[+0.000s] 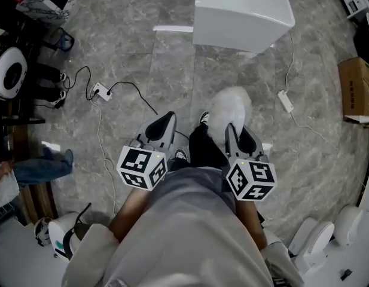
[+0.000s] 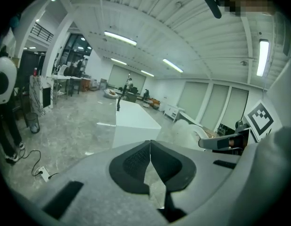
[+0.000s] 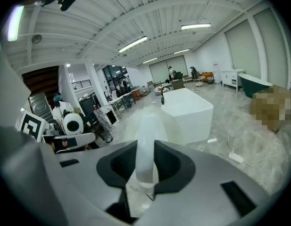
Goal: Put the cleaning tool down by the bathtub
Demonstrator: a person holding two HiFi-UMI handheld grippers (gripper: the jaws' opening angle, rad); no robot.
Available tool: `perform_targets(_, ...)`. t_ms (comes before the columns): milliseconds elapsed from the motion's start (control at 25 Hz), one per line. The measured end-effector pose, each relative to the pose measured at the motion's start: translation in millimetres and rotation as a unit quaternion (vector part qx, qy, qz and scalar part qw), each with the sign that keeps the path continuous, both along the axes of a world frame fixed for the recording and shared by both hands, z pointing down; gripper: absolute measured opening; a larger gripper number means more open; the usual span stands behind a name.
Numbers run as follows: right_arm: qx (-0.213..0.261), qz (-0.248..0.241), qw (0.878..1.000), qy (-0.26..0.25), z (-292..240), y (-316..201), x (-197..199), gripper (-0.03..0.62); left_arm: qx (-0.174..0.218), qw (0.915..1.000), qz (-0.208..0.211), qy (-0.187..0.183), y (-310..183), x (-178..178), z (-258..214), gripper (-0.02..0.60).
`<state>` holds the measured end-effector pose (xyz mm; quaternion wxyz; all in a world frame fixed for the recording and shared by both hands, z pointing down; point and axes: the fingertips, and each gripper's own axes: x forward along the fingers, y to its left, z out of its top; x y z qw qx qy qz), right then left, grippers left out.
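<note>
The white bathtub (image 1: 241,11) stands on the grey marble floor ahead of me, and both gripper views show it too (image 2: 131,121) (image 3: 187,112). My right gripper (image 1: 233,131) is shut on the white handle (image 3: 146,149) of the cleaning tool. The tool's fluffy white head (image 1: 229,109) sticks out past the jaws, above the floor and short of the tub. That head shows at the right of the left gripper view (image 2: 187,133). My left gripper (image 1: 165,119) is beside it on the left, its dark pads (image 2: 136,161) meeting at the tips with nothing between them.
A power strip (image 1: 101,91) with a black cable lies on the floor to the left, and a second white one (image 1: 285,100) to the right. A cardboard box (image 1: 356,88) sits at the right edge. A person's legs (image 1: 43,166) and white machines are at the left.
</note>
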<state>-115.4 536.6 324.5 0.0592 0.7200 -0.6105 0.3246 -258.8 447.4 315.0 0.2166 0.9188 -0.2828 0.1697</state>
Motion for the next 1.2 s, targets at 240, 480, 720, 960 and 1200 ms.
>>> perform_targets(240, -0.020, -0.009, 1.000, -0.007, 16.6, -40.5, 41.0, 0.089, -0.008, 0.9997, -0.001, -0.021, -39.4, 41.6, 11.1, 0.009)
perform_targets(480, -0.026, -0.025, 0.999, -0.010, 21.9, -82.6, 74.3, 0.089, -0.006, 0.9998, -0.005, -0.020, -79.5, 75.4, 7.8, 0.009)
perform_targets(720, -0.028, -0.035, 0.999, -0.017, 26.8, -115.1, 110.5, 0.089, 0.002, 0.9995, -0.020, -0.024, -112.8, 104.0, 2.9, 0.009)
perform_targets(960, -0.021, -0.039, 0.999, -0.016, 26.9, -142.8, 143.4, 0.089, 0.008, 0.9991, -0.031, -0.028, -137.5, 130.2, -0.4, 0.009)
perform_targets(1200, -0.013, -0.043, 0.999, -0.026, 29.9, -160.7, 169.8, 0.089, 0.018, 0.9991, -0.030, -0.023, -152.0, 159.3, -5.3, 0.009)
